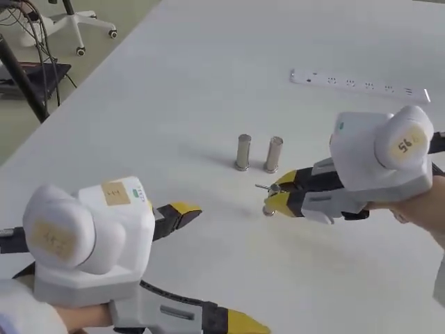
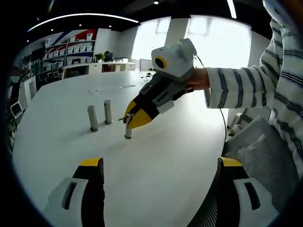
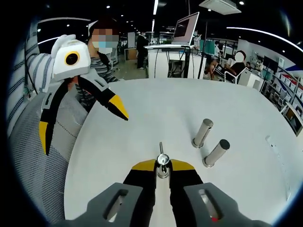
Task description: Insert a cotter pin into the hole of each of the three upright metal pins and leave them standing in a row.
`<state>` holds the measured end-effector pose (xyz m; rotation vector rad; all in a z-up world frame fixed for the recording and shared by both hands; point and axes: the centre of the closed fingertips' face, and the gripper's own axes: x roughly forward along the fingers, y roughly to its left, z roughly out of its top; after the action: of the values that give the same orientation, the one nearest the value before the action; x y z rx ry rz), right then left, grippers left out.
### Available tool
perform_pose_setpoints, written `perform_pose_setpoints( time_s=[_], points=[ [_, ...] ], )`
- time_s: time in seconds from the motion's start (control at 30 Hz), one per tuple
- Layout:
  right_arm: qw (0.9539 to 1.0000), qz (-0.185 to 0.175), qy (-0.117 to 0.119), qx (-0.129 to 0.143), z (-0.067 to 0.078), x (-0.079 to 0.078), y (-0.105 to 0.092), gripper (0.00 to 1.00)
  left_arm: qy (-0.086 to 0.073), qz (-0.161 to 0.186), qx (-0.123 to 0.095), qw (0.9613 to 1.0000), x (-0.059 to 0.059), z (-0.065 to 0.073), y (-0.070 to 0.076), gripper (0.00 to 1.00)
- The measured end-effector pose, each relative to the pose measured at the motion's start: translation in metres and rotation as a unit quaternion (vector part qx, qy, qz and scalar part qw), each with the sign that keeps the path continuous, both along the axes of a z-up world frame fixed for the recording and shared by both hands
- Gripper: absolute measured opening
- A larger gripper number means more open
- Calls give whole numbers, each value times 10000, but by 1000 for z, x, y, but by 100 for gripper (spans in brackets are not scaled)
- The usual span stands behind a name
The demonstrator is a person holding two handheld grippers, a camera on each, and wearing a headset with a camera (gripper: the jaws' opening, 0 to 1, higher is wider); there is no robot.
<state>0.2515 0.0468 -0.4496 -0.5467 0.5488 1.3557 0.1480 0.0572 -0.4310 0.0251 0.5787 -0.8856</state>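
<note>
Currently, on the white workbench top [image 1: 174, 83], we log the left gripper [image 2: 161, 162] spread and empty, well apart from the two upright grey steel pins [image 1: 243, 152]. Just beside those two, the right gripper [image 1: 278, 193] pinches a thin wire cotter pin [image 1: 261, 186] at the third steel pin [image 1: 268, 209]. We judge the first insertion is in hand. Next: seat it through, then release gently.
</note>
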Motion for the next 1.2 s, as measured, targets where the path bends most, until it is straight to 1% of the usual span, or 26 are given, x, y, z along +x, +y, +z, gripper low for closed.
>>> perform_pose_setpoints(
  time_s=[0.13,0.27,0.37,0.5,0.6,0.67,0.8,0.93,1.0,1.07,1.2],
  points=[
    [9999,67,6,-75,-3,0,2,4,27,19,19,10000,0,-1,2,99],
    [9999,51,73,-128,-7,-2,3,4,27,26,52,10000,0,-2,4,99],
    [9998,93,54,-149,-8,-3,3,4,30,28,59,10000,0,-2,4,99],
    [9997,59,142,-164,-10,-4,2,4,40,24,55,10000,0,-2,5,99],
    [9998,30,149,-142,-10,-3,2,4,96,32,59,9999,-1,-4,5,99],
    [9998,20,128,-134,-10,-3,2,4,100,36,63,9999,-1,-4,5,99],
    [9998,-5,172,-108,-10,-3,2,4,134,24,78,9999,-2,-5,5,99],
    [9999,0,84,-92,-9,-2,2,5,130,65,64,9999,0,-4,6,99],
    [9999,-31,93,-93,-9,-2,2,5,162,105,41,9998,0,-4,6,99],
    [9998,-113,157,-65,-9,-2,2,6,145,110,46,9998,0,-4,6,99],
    [9997,-197,112,-1,-6,-2,0,16,148,96,84,9998,-1,-3,6,99]
  ],
)
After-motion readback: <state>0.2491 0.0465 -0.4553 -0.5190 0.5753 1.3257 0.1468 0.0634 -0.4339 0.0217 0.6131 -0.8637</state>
